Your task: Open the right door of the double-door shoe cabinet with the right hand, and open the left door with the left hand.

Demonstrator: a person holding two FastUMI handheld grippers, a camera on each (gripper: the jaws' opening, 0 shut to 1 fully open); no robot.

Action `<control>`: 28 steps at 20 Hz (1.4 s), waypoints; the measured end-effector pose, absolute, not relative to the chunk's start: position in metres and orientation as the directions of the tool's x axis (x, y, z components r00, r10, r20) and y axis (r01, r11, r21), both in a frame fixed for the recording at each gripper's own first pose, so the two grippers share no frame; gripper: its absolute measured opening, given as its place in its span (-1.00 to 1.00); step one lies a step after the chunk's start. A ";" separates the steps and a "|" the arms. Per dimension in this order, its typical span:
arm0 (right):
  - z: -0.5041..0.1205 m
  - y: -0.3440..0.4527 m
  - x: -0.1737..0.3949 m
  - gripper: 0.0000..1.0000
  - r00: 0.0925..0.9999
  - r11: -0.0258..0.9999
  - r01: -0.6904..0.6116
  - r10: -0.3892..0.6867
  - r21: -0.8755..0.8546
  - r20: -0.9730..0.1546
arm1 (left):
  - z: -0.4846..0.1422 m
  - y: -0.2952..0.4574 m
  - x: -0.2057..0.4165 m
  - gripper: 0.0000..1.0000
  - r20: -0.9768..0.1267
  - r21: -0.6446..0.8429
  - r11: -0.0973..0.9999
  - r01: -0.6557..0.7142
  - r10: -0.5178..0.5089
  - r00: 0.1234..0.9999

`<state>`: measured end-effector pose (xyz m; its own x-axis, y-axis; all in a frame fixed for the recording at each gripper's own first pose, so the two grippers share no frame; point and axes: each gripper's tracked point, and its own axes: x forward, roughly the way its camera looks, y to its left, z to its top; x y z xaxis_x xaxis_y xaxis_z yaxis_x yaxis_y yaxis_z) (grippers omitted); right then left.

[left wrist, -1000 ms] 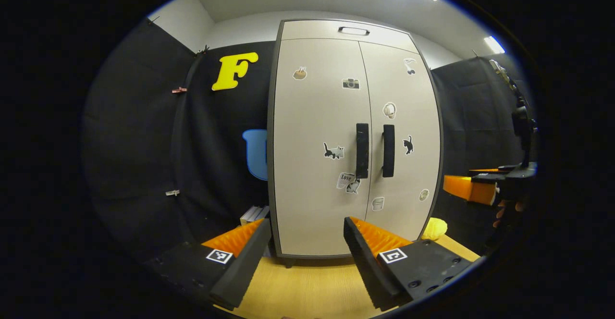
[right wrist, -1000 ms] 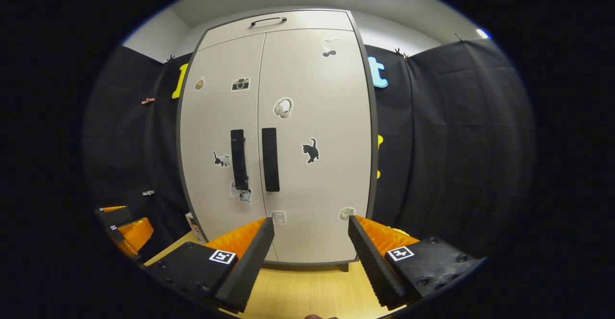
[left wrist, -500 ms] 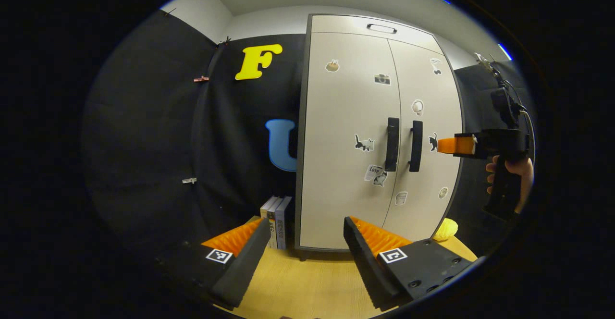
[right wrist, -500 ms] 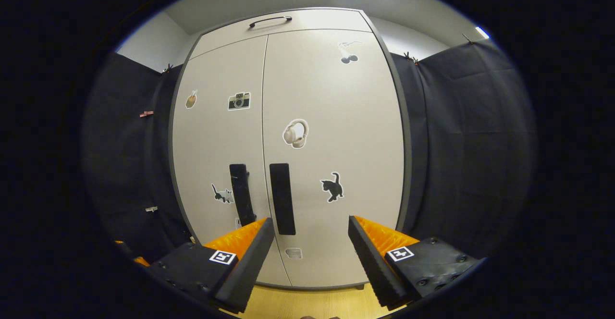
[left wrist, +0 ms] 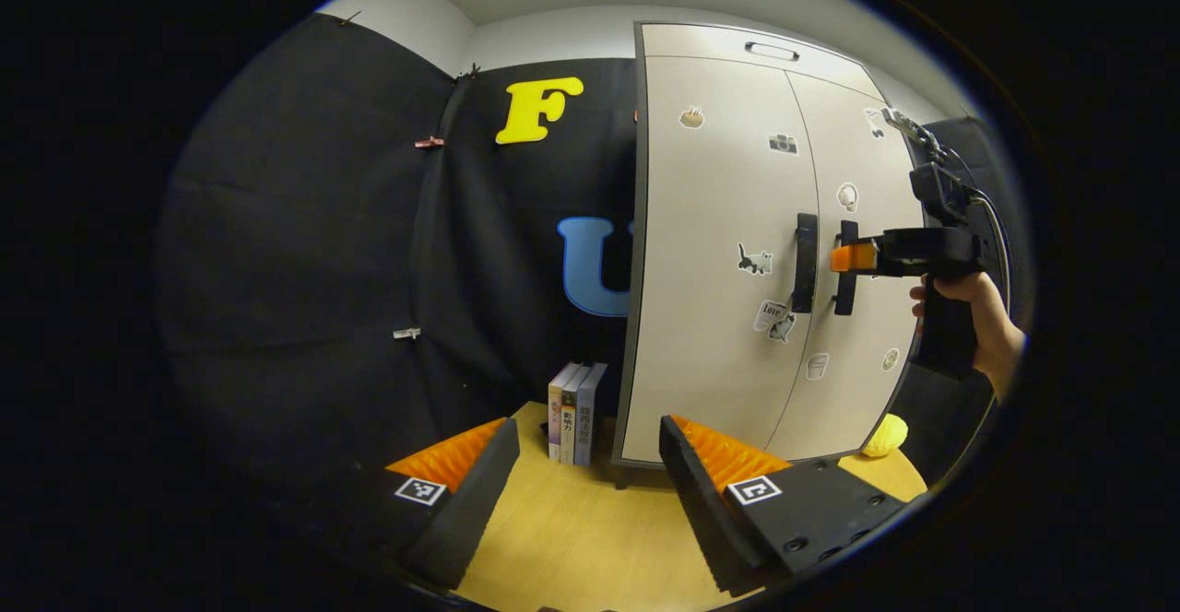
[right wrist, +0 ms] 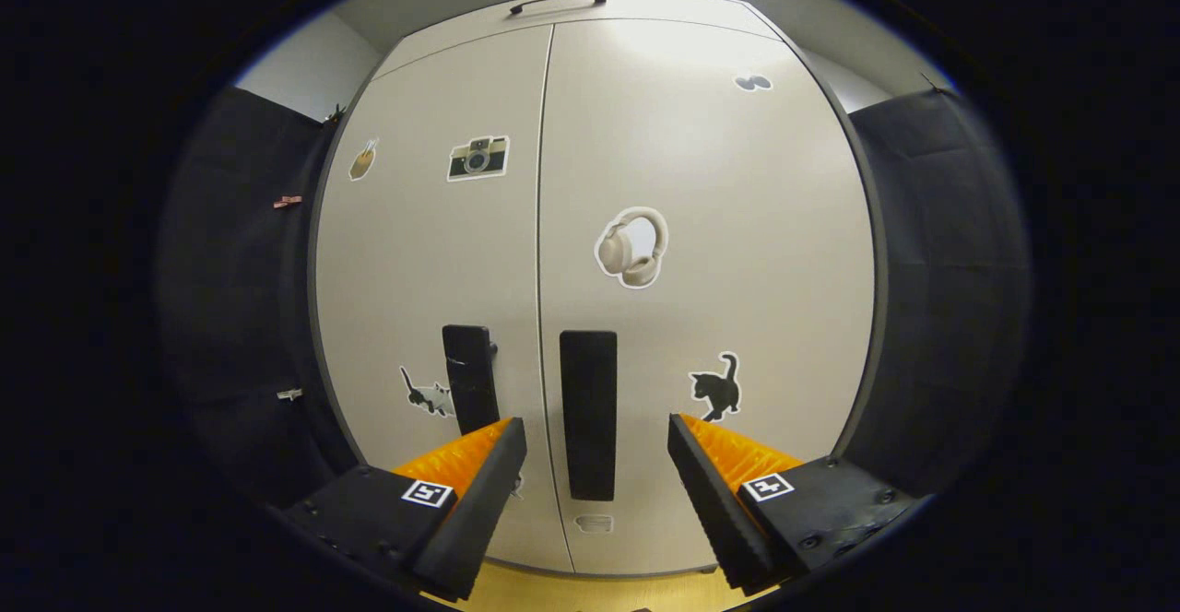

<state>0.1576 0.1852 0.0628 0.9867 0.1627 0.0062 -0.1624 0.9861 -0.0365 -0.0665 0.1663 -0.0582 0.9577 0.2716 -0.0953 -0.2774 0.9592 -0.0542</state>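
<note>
The shoe cabinet stands on the desk with both doors shut. The right gripper faces the right door, jaws spread open, with the right handle lined up between them and not yet touched. In the left gripper view that gripper sits level with the handle, just beside it.

Step in hand: grasp the right handle. Advance straight until the bar lies between the jaws, close at mid-height, then pull along the arc about the hinge at the cabinet's right edge; a straight pull would probably strain the grip.

The left gripper hangs back, jaws open, well apart from the left handle.

Doors: flat, smooth, pale panels with small stickers, in a dark frame. Handles: dark, upright rectangular bars, matte. Desk: light wood grain.
</note>
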 end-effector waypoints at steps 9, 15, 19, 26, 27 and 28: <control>0.064 0.186 0.180 0.28 0.991 0.991 -0.130 0.130 0.003 0.009 | -0.068 0.184 -0.077 0.89 -0.128 -0.049 0.943 -0.330 0.322 0.938; 0.057 0.191 0.188 -0.14 0.994 0.994 -0.112 0.112 -0.021 -0.015 | -0.068 0.181 -0.078 0.90 -0.125 -0.038 0.947 -0.320 0.313 0.941; 0.056 0.189 0.188 -0.30 0.993 0.993 -0.118 0.118 -0.008 -0.017 | -0.068 0.181 -0.082 0.90 -0.123 -0.039 0.948 -0.314 0.308 0.944; 0.054 0.190 0.185 -0.72 0.985 0.987 -0.162 0.163 0.014 -0.052 | -0.067 0.188 -0.096 0.91 -0.117 -0.053 0.944 -0.325 0.318 0.941; 0.053 0.190 0.185 -0.77 0.983 0.985 -0.170 0.171 0.016 -0.063 | -0.066 0.189 -0.098 0.91 -0.115 -0.055 0.944 -0.325 0.318 0.941; 0.054 0.189 0.182 -0.77 0.983 0.985 -0.174 0.174 0.016 -0.064 | -0.066 0.189 -0.098 0.91 -0.113 -0.055 0.944 -0.325 0.317 0.942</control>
